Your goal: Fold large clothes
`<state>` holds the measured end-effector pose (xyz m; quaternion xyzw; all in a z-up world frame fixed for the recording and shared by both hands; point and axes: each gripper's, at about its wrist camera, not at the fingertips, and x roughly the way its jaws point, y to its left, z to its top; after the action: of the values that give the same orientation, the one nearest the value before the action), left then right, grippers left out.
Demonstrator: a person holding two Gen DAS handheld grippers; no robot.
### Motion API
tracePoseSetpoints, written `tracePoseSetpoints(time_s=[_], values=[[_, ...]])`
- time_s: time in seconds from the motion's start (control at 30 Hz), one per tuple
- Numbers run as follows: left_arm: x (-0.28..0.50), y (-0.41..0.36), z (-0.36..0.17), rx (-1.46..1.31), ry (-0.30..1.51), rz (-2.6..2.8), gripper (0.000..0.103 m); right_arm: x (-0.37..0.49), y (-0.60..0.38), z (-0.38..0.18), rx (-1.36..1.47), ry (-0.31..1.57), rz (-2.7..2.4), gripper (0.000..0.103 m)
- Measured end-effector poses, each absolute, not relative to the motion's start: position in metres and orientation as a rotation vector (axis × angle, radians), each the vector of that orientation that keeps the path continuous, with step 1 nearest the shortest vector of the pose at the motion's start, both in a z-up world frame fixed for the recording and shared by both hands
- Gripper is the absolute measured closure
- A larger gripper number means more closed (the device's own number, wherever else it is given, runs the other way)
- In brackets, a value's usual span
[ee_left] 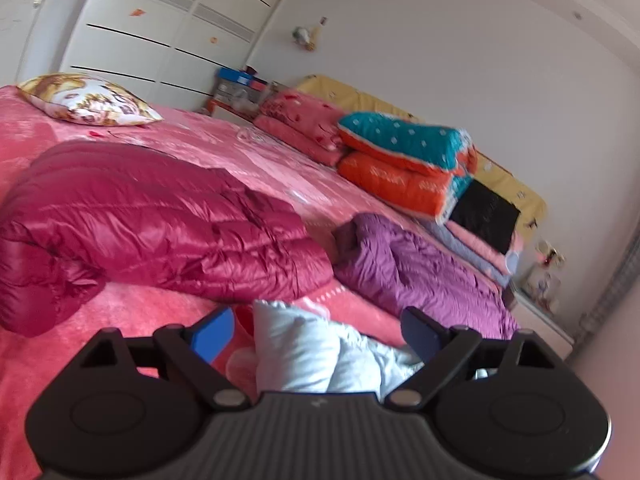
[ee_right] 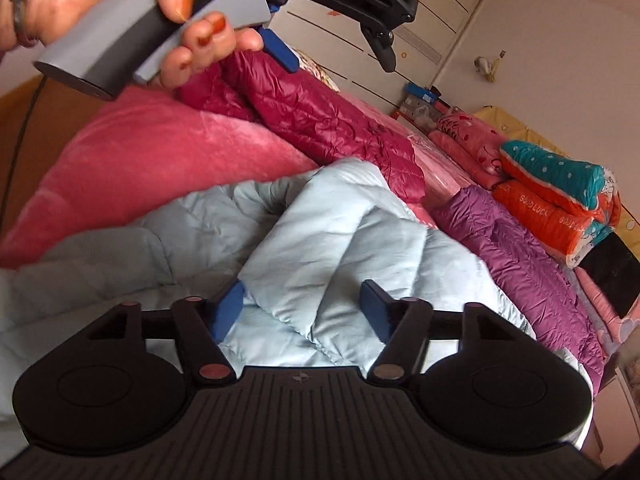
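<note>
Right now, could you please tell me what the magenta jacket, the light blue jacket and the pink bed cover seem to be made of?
Magenta jacket: probably glossy nylon or polyester shell, quilted and padded; it shines and puffs between stitch lines.
Light blue jacket: similar padded shell, but matte, with soft creases.
Pink bed cover: looks like plush fleece or velvet; fuzzy nap with a soft sheen.

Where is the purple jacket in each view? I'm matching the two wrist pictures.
Left wrist view: the purple jacket lies right of centre on the bed, beside the crimson down coat.
Right wrist view: the purple jacket runs down the right side, past the pale blue coat.
Shared landmark: the orange and teal folded quilts just behind it.
</note>
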<state>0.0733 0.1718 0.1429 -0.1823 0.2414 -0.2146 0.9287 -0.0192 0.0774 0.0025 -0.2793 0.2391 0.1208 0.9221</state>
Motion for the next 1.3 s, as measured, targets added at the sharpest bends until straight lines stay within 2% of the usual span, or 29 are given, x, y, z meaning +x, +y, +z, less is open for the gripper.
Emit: tracePoseSetpoints(time_s=[0.1,0.13,0.27,0.5,0.7,0.8,0.9,1.0,1.03,1.13,1.2,1.23,1.27,1.3], values=[[0.074,0.171,0.137,-0.366,0.498,-0.471,0.012,-0.007,0.071,-0.003,-0.564,0.511,0.217,0.054],[0.074,0.171,0.136,-0.361,0.496,-0.480,0.012,-0.002,0.067,-0.004,-0.552,0.521,0.208,0.065],[0.070,0.167,0.133,-0.321,0.482,-0.531,0.012,0.007,0.054,0.000,-0.448,0.548,0.176,0.089],[0.054,0.148,0.133,-0.144,0.455,-0.683,0.011,0.025,-0.016,0.029,-0.028,0.543,0.068,0.093],[0.030,0.106,0.115,0.220,0.483,-0.799,0.011,0.018,-0.096,0.057,0.314,0.425,-0.041,0.093],[0.018,0.089,0.100,0.416,0.478,-0.796,0.011,0.005,-0.136,0.059,0.461,0.371,-0.100,0.093],[0.015,0.083,0.092,0.495,0.487,-0.780,0.012,-0.010,-0.169,0.046,0.546,0.362,-0.186,0.092],[0.016,0.079,0.087,0.529,0.493,-0.754,0.012,-0.025,-0.196,0.022,0.650,0.387,-0.242,0.089],[0.017,0.076,0.085,0.545,0.497,-0.744,0.012,-0.028,-0.203,0.013,0.687,0.400,-0.253,0.084],[0.018,0.069,0.081,0.570,0.504,-0.725,0.012,-0.040,-0.219,-0.010,0.778,0.425,-0.266,0.078],[0.020,0.065,0.080,0.576,0.505,-0.714,0.012,-0.042,-0.223,-0.021,0.822,0.429,-0.240,0.060],[0.020,0.064,0.080,0.575,0.507,-0.711,0.012,-0.043,-0.223,-0.022,0.836,0.431,-0.234,0.034],[0.021,0.063,0.079,0.573,0.509,-0.706,0.012,-0.042,-0.223,-0.024,0.844,0.427,-0.228,0.021],[0.023,0.061,0.078,0.573,0.514,-0.701,0.013,-0.041,-0.223,-0.026,0.846,0.423,-0.218,0.020]])
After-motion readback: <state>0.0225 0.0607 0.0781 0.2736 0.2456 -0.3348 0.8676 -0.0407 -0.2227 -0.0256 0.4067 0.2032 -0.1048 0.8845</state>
